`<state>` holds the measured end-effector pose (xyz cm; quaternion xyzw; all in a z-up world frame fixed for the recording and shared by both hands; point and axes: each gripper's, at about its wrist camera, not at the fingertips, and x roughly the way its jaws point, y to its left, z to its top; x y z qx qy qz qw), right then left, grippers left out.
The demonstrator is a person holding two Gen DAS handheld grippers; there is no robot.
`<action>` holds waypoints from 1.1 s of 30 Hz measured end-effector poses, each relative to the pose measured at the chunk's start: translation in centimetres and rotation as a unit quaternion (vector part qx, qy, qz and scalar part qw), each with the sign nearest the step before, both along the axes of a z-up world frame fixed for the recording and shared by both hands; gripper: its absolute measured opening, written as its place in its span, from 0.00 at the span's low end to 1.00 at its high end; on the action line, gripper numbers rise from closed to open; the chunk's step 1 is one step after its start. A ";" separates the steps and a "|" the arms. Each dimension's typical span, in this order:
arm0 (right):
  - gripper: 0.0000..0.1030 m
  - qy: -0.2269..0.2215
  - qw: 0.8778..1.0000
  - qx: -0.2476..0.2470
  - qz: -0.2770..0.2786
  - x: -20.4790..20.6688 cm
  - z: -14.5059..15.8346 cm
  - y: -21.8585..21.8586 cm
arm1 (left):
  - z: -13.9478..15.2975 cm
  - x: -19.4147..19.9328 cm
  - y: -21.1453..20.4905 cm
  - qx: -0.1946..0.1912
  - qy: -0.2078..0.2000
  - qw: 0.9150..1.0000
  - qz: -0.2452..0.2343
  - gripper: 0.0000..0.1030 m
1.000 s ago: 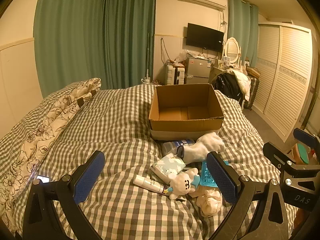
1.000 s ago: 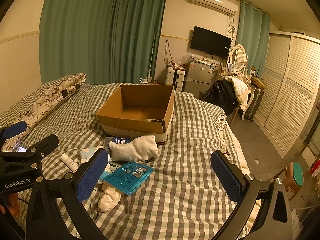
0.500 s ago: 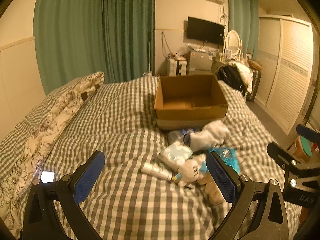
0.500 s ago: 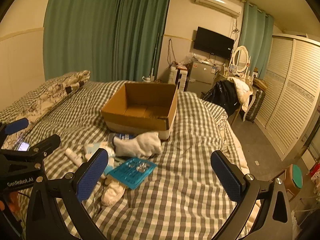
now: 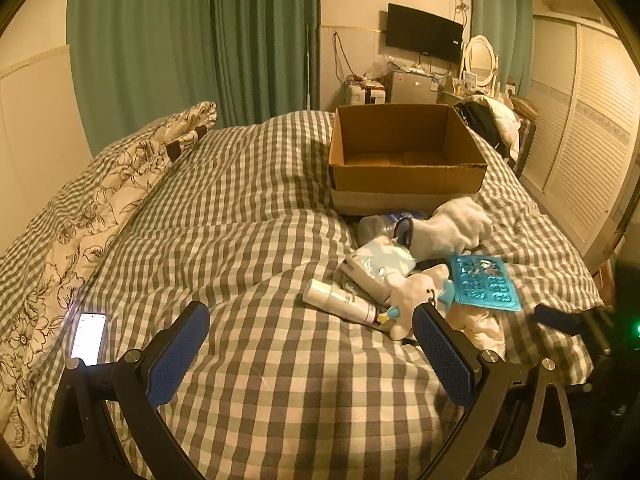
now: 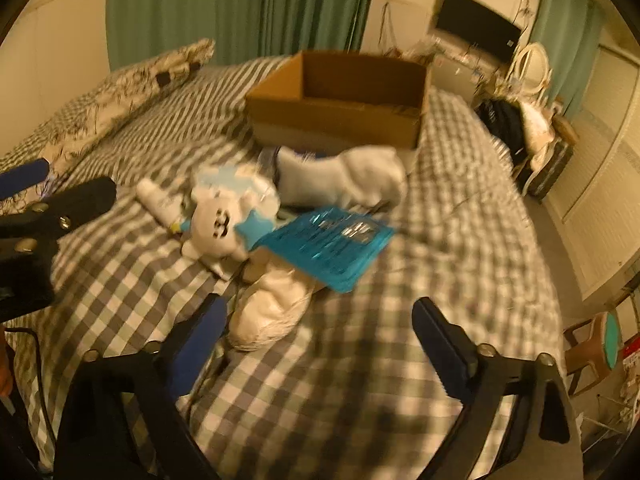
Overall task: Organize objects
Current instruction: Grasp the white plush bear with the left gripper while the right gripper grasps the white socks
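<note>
An open, empty cardboard box sits on the checked bed. In front of it lies a pile: a white sock, a white plush toy, a white tube, a light blue packet, a teal blister card and a crumpled white cloth. My left gripper is open and empty, left of the pile. My right gripper is open and empty, just in front of the cloth.
A lit phone lies at the bed's left by the floral pillow. The bed's right edge drops to the floor by a louvred wardrobe. A stool stands at the lower right.
Both grippers have moved forward and down toward the pile, the right one fast enough to blur its view. Both stay open. Nothing on the bed has moved.
</note>
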<state>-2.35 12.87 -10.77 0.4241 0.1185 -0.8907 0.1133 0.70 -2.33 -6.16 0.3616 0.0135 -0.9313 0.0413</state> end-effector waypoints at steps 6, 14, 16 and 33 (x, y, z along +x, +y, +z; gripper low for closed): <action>0.49 -0.027 0.999 0.006 0.017 -1.1 -1.9 -0.9 | -1.0 -0.8 0.0 0.000 -0.015 1.000 0.000 1.00; 0.13 -0.001 0.998 -0.029 0.052 1.1 1.2 0.8 | -2.0 -1.7 1.3 -0.003 -0.032 0.999 -0.013 1.00; 0.12 0.016 0.997 -0.041 0.057 2.0 3.0 1.7 | -2.1 -1.9 1.8 -0.005 -0.036 0.999 -0.018 1.00; 0.12 0.072 0.995 -0.068 -0.002 0.9 6.7 8.4 | -5.2 -6.9 8.4 -0.014 -0.095 0.991 -0.098 0.94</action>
